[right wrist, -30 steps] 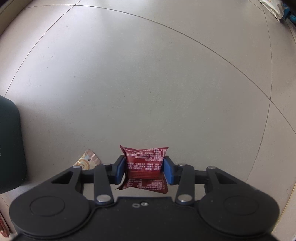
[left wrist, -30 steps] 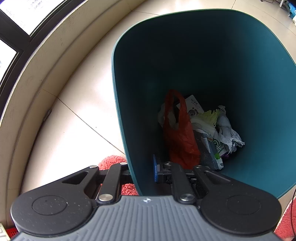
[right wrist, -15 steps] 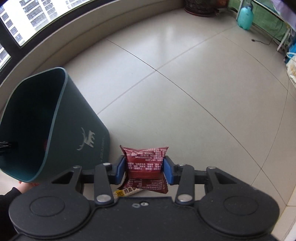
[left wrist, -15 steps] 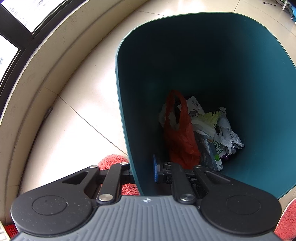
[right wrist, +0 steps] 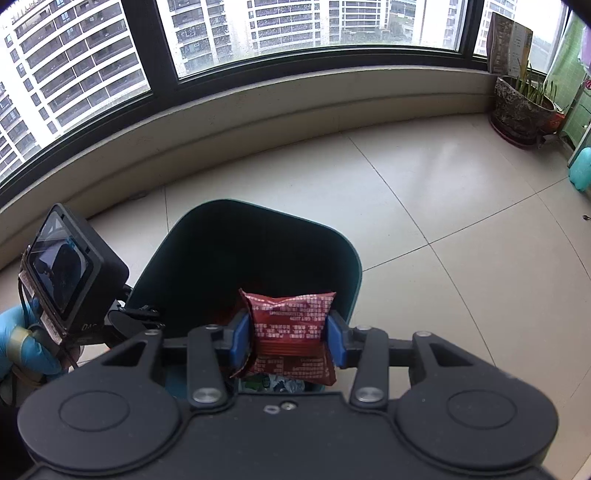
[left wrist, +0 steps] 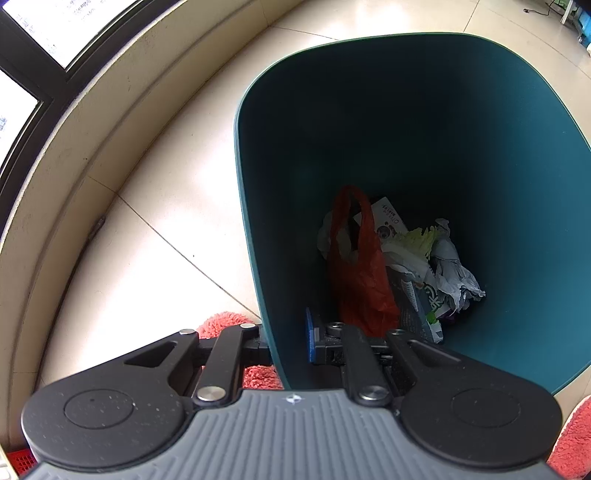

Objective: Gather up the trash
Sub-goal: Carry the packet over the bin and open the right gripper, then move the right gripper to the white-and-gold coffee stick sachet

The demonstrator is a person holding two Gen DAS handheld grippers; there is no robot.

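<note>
The right gripper [right wrist: 290, 334] clamps a red snack packet [right wrist: 291, 332] between its blue pads, held just above the open mouth of the teal bin [right wrist: 347, 266]. The left gripper [left wrist: 286, 341] is closed on the bin's near wall [left wrist: 258, 240], one finger inside and one outside. Deeper in the bin lie a red plastic bag [left wrist: 360, 273] and crumpled paper [left wrist: 452, 269]. Beyond it, pale floor tiles [right wrist: 424, 192] reach a curved window [right wrist: 295, 26].

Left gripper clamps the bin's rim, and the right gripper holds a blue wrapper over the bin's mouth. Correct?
Not quite: the wrapper is red, not blue, as the right wrist view shows. The rest holds: the left gripper clamps the bin's rim, and the right gripper holds the wrapper over its mouth.
</note>
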